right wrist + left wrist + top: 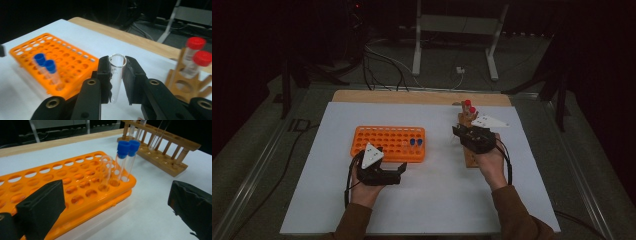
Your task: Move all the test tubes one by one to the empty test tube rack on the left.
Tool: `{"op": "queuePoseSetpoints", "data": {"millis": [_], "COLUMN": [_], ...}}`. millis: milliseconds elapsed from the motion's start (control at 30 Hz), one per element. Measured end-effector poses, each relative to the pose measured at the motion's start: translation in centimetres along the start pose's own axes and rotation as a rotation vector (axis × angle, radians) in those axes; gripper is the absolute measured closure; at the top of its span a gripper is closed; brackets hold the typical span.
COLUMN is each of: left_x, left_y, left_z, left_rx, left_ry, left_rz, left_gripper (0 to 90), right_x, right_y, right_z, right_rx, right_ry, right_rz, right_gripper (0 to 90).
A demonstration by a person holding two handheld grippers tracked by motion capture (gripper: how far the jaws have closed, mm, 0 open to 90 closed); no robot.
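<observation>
The right gripper [117, 75] has its jaws clamped on an open-mouthed glass tube [116, 75], held upright between the pads. In the high view that gripper [464, 132] sits over the wooden rack [470, 155] on the right side of the white table [422, 210], with two red-capped tubes [469, 107] standing at the rack's far end just behind it. Over on the left, the orange rack [377, 142] lies flat, and two blue-capped tubes [415, 143] stand at its right end, with clear uncapped tubes [106, 171] just beside them in the next holes. The left gripper [387, 172] rests at the near edge of the orange rack, jaws wide apart and holding nothing. Between the two racks the table surface is bare white. Beyond the table's far edge, cables [382, 65] and a white stand [457, 35] sit on the floor.
</observation>
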State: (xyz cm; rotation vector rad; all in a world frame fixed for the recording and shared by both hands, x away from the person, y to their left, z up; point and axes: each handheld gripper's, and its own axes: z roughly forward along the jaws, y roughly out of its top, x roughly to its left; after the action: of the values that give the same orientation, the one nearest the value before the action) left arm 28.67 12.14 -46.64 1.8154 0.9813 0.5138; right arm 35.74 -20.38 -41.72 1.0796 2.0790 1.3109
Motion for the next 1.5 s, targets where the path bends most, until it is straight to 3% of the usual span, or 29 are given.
{"op": "queuePoseSetpoints", "data": {"millis": [833,1167,1267,1500], "left_x": [-4.2,-5.9,-6.1,-6.1], "left_y": [1.2,1.4,1.4,1.4], "left_z": [2.4,3.6,3.8,3.9], "left_rx": [-0.017,0.005,0.007,0.011], "left_ry": [-0.069,-0.094,-0.091,-0.098], "left_rz": [0.100,0.145,0.154,0.170], "left_gripper": [8.0,17.2,23.4,49.6], "right_x": [5.3,6.9,7.2,7.7], "right_y": [-1.7,-1.8,-1.9,-1.9], "right_z": [-0.1,-0.3,-0.3,-0.3], "right_rx": [0.060,0.064,0.069,0.072], "right_ry": [0.174,0.235,0.248,0.273], "right_rz": [-0.021,-0.019,-0.022,-0.023], "right_gripper": [76.6,76.5,76.4,76.4]}}
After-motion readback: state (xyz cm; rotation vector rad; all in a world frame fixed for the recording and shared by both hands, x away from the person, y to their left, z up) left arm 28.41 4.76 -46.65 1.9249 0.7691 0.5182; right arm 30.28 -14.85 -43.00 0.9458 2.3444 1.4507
